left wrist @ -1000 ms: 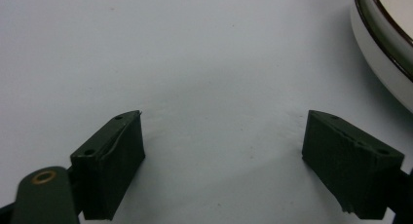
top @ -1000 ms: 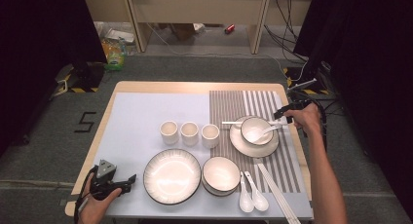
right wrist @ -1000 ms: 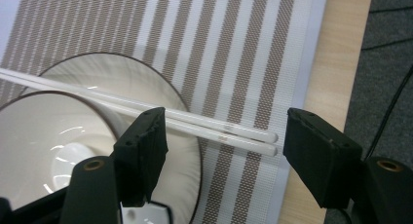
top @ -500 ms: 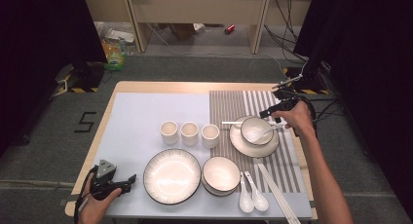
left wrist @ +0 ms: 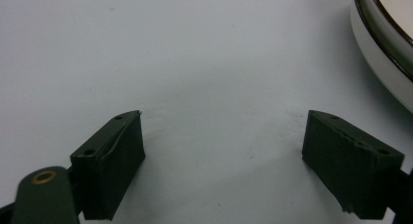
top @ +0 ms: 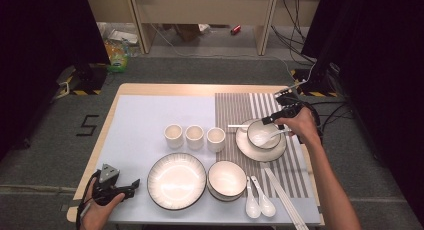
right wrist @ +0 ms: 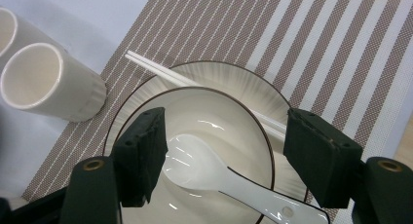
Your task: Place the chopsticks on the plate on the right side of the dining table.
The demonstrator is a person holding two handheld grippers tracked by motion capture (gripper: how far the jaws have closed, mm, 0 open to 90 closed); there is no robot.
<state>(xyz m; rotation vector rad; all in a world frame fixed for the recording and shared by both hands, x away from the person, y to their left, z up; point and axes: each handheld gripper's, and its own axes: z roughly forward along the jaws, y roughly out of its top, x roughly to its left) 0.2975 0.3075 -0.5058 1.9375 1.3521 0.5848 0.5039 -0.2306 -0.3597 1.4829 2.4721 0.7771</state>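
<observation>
While the right tongs [right wrist: 224, 160] hang over the small bowl [right wrist: 214, 136], their jaws stand wide apart and clamp nothing; in the right gripper view the bowl's dark rim lies between the two black jaws, below them. A white spoon [right wrist: 219, 177] lies inside that bowl, its handle running toward the lower right of the frame and over the rim. The bowl sits on a ribbed plate [right wrist: 234, 75], and a pair of white chopsticks [right wrist: 160, 70] rests across that plate behind the bowl, the tips pointing to the upper left. Plate and bowl stand on a striped mat [right wrist: 316, 48]. At the left edge of that view, two white cups [right wrist: 48, 85] stand just off the mat.

In the high view the right tongs [top: 270, 121] sit at the right of centre, above the near edge of the same bowl [top: 260, 134]. The left tongs [top: 134, 184] rest at the lower left of the frame on the pale worktop [top: 145, 115], jaws apart and empty, beside a large plate [top: 176, 180]. Right of that plate stands a deeper bowl [top: 227, 179], then two spoons [top: 259, 204] and more chopsticks [top: 285, 200]. Three cups [top: 194, 137] line the middle.
</observation>
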